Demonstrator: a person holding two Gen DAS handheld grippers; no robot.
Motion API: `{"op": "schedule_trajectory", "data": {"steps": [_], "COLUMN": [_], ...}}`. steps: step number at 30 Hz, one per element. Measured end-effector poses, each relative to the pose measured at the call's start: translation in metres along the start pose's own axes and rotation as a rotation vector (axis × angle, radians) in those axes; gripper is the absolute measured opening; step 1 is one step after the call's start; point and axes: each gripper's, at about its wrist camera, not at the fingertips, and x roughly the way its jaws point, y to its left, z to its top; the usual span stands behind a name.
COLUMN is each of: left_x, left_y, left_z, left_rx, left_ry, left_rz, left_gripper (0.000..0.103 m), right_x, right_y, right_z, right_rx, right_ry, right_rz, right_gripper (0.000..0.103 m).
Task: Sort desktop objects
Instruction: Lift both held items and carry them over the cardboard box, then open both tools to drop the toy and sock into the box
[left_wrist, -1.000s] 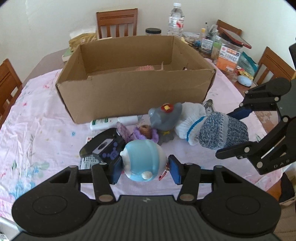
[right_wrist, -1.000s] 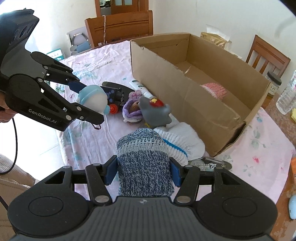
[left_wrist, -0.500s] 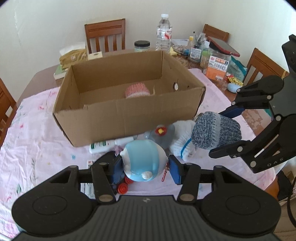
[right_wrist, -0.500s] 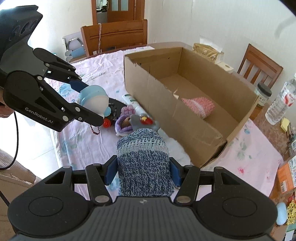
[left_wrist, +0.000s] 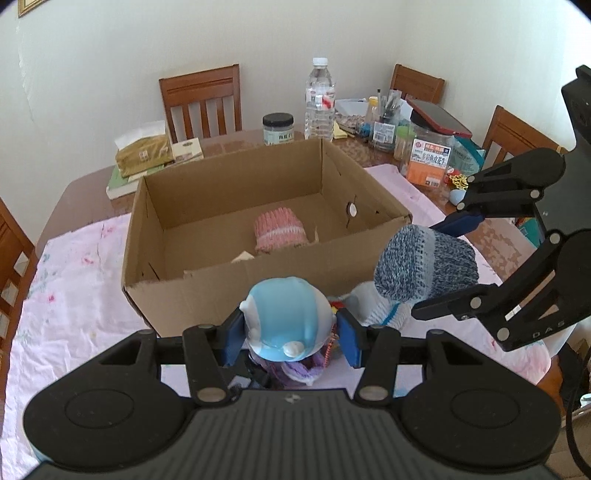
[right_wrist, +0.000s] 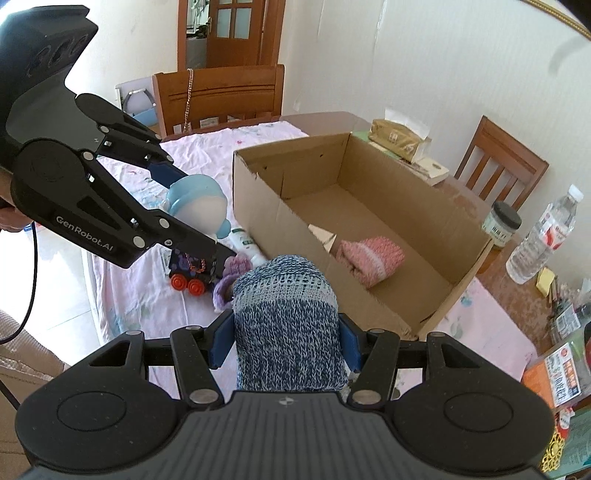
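My left gripper (left_wrist: 290, 334) is shut on a round blue and white toy (left_wrist: 286, 319), held in the air just in front of the cardboard box (left_wrist: 207, 291); the same toy (right_wrist: 197, 205) shows in the right wrist view. My right gripper (right_wrist: 284, 341) is shut on a blue and white knitted sock roll (right_wrist: 286, 321), also lifted, to the right of the box's near corner; that roll (left_wrist: 424, 267) appears in the left wrist view too. A pink knitted roll (left_wrist: 279, 234) lies inside the box.
On the pink floral cloth (left_wrist: 74, 295) below lie a toy car (right_wrist: 190, 273), a purple doll (right_wrist: 232, 277), a white tube (right_wrist: 245, 245) and a white sock (left_wrist: 373, 302). Behind the box stand a jar (left_wrist: 277, 128), a water bottle (left_wrist: 319, 101), tissue packs (left_wrist: 144, 147) and clutter. Chairs surround the table.
Both grippers have risen with their loads, so the toy and the sock roll now hang above the table items and the inside of the box has come into view.
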Motion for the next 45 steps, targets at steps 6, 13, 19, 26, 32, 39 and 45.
{"op": "schedule_trajectory", "data": {"steps": [6, 13, 19, 26, 32, 39, 45], "left_x": [-0.001, 0.000, 0.008, 0.024, 0.041, 0.061, 0.075], "left_y": [0.009, 0.018, 0.032, 0.052, 0.067, 0.078, 0.085], "left_z": [0.013, 0.031, 0.045, 0.059, 0.069, 0.078, 0.089], "left_rx": [0.023, 0.046, 0.039, 0.013, 0.003, 0.009, 0.014], "left_ry": [-0.023, -0.065, -0.081, -0.085, -0.074, -0.062, -0.060], "left_rz": [0.002, 0.010, 0.016, 0.040, 0.058, 0.063, 0.054], "left_gripper": [0.052, 0.052, 0.052, 0.052, 0.052, 0.052, 0.052], "right_x": [-0.001, -0.004, -0.002, 0.009, 0.018, 0.030, 0.041], "right_y": [-0.003, -0.013, -0.024, -0.038, -0.049, -0.063, -0.071], "right_z": [0.012, 0.026, 0.036, 0.047, 0.056, 0.062, 0.065], "right_rx": [-0.016, -0.024, -0.014, 0.011, 0.023, 0.053, 0.080], "right_ry": [-0.010, -0.033, -0.051, -0.049, -0.044, -0.034, -0.020], "right_rz": [-0.025, -0.074, -0.104, -0.141, -0.169, -0.182, -0.184], "right_gripper": [0.063, 0.063, 0.063, 0.063, 0.063, 0.063, 0.063]}}
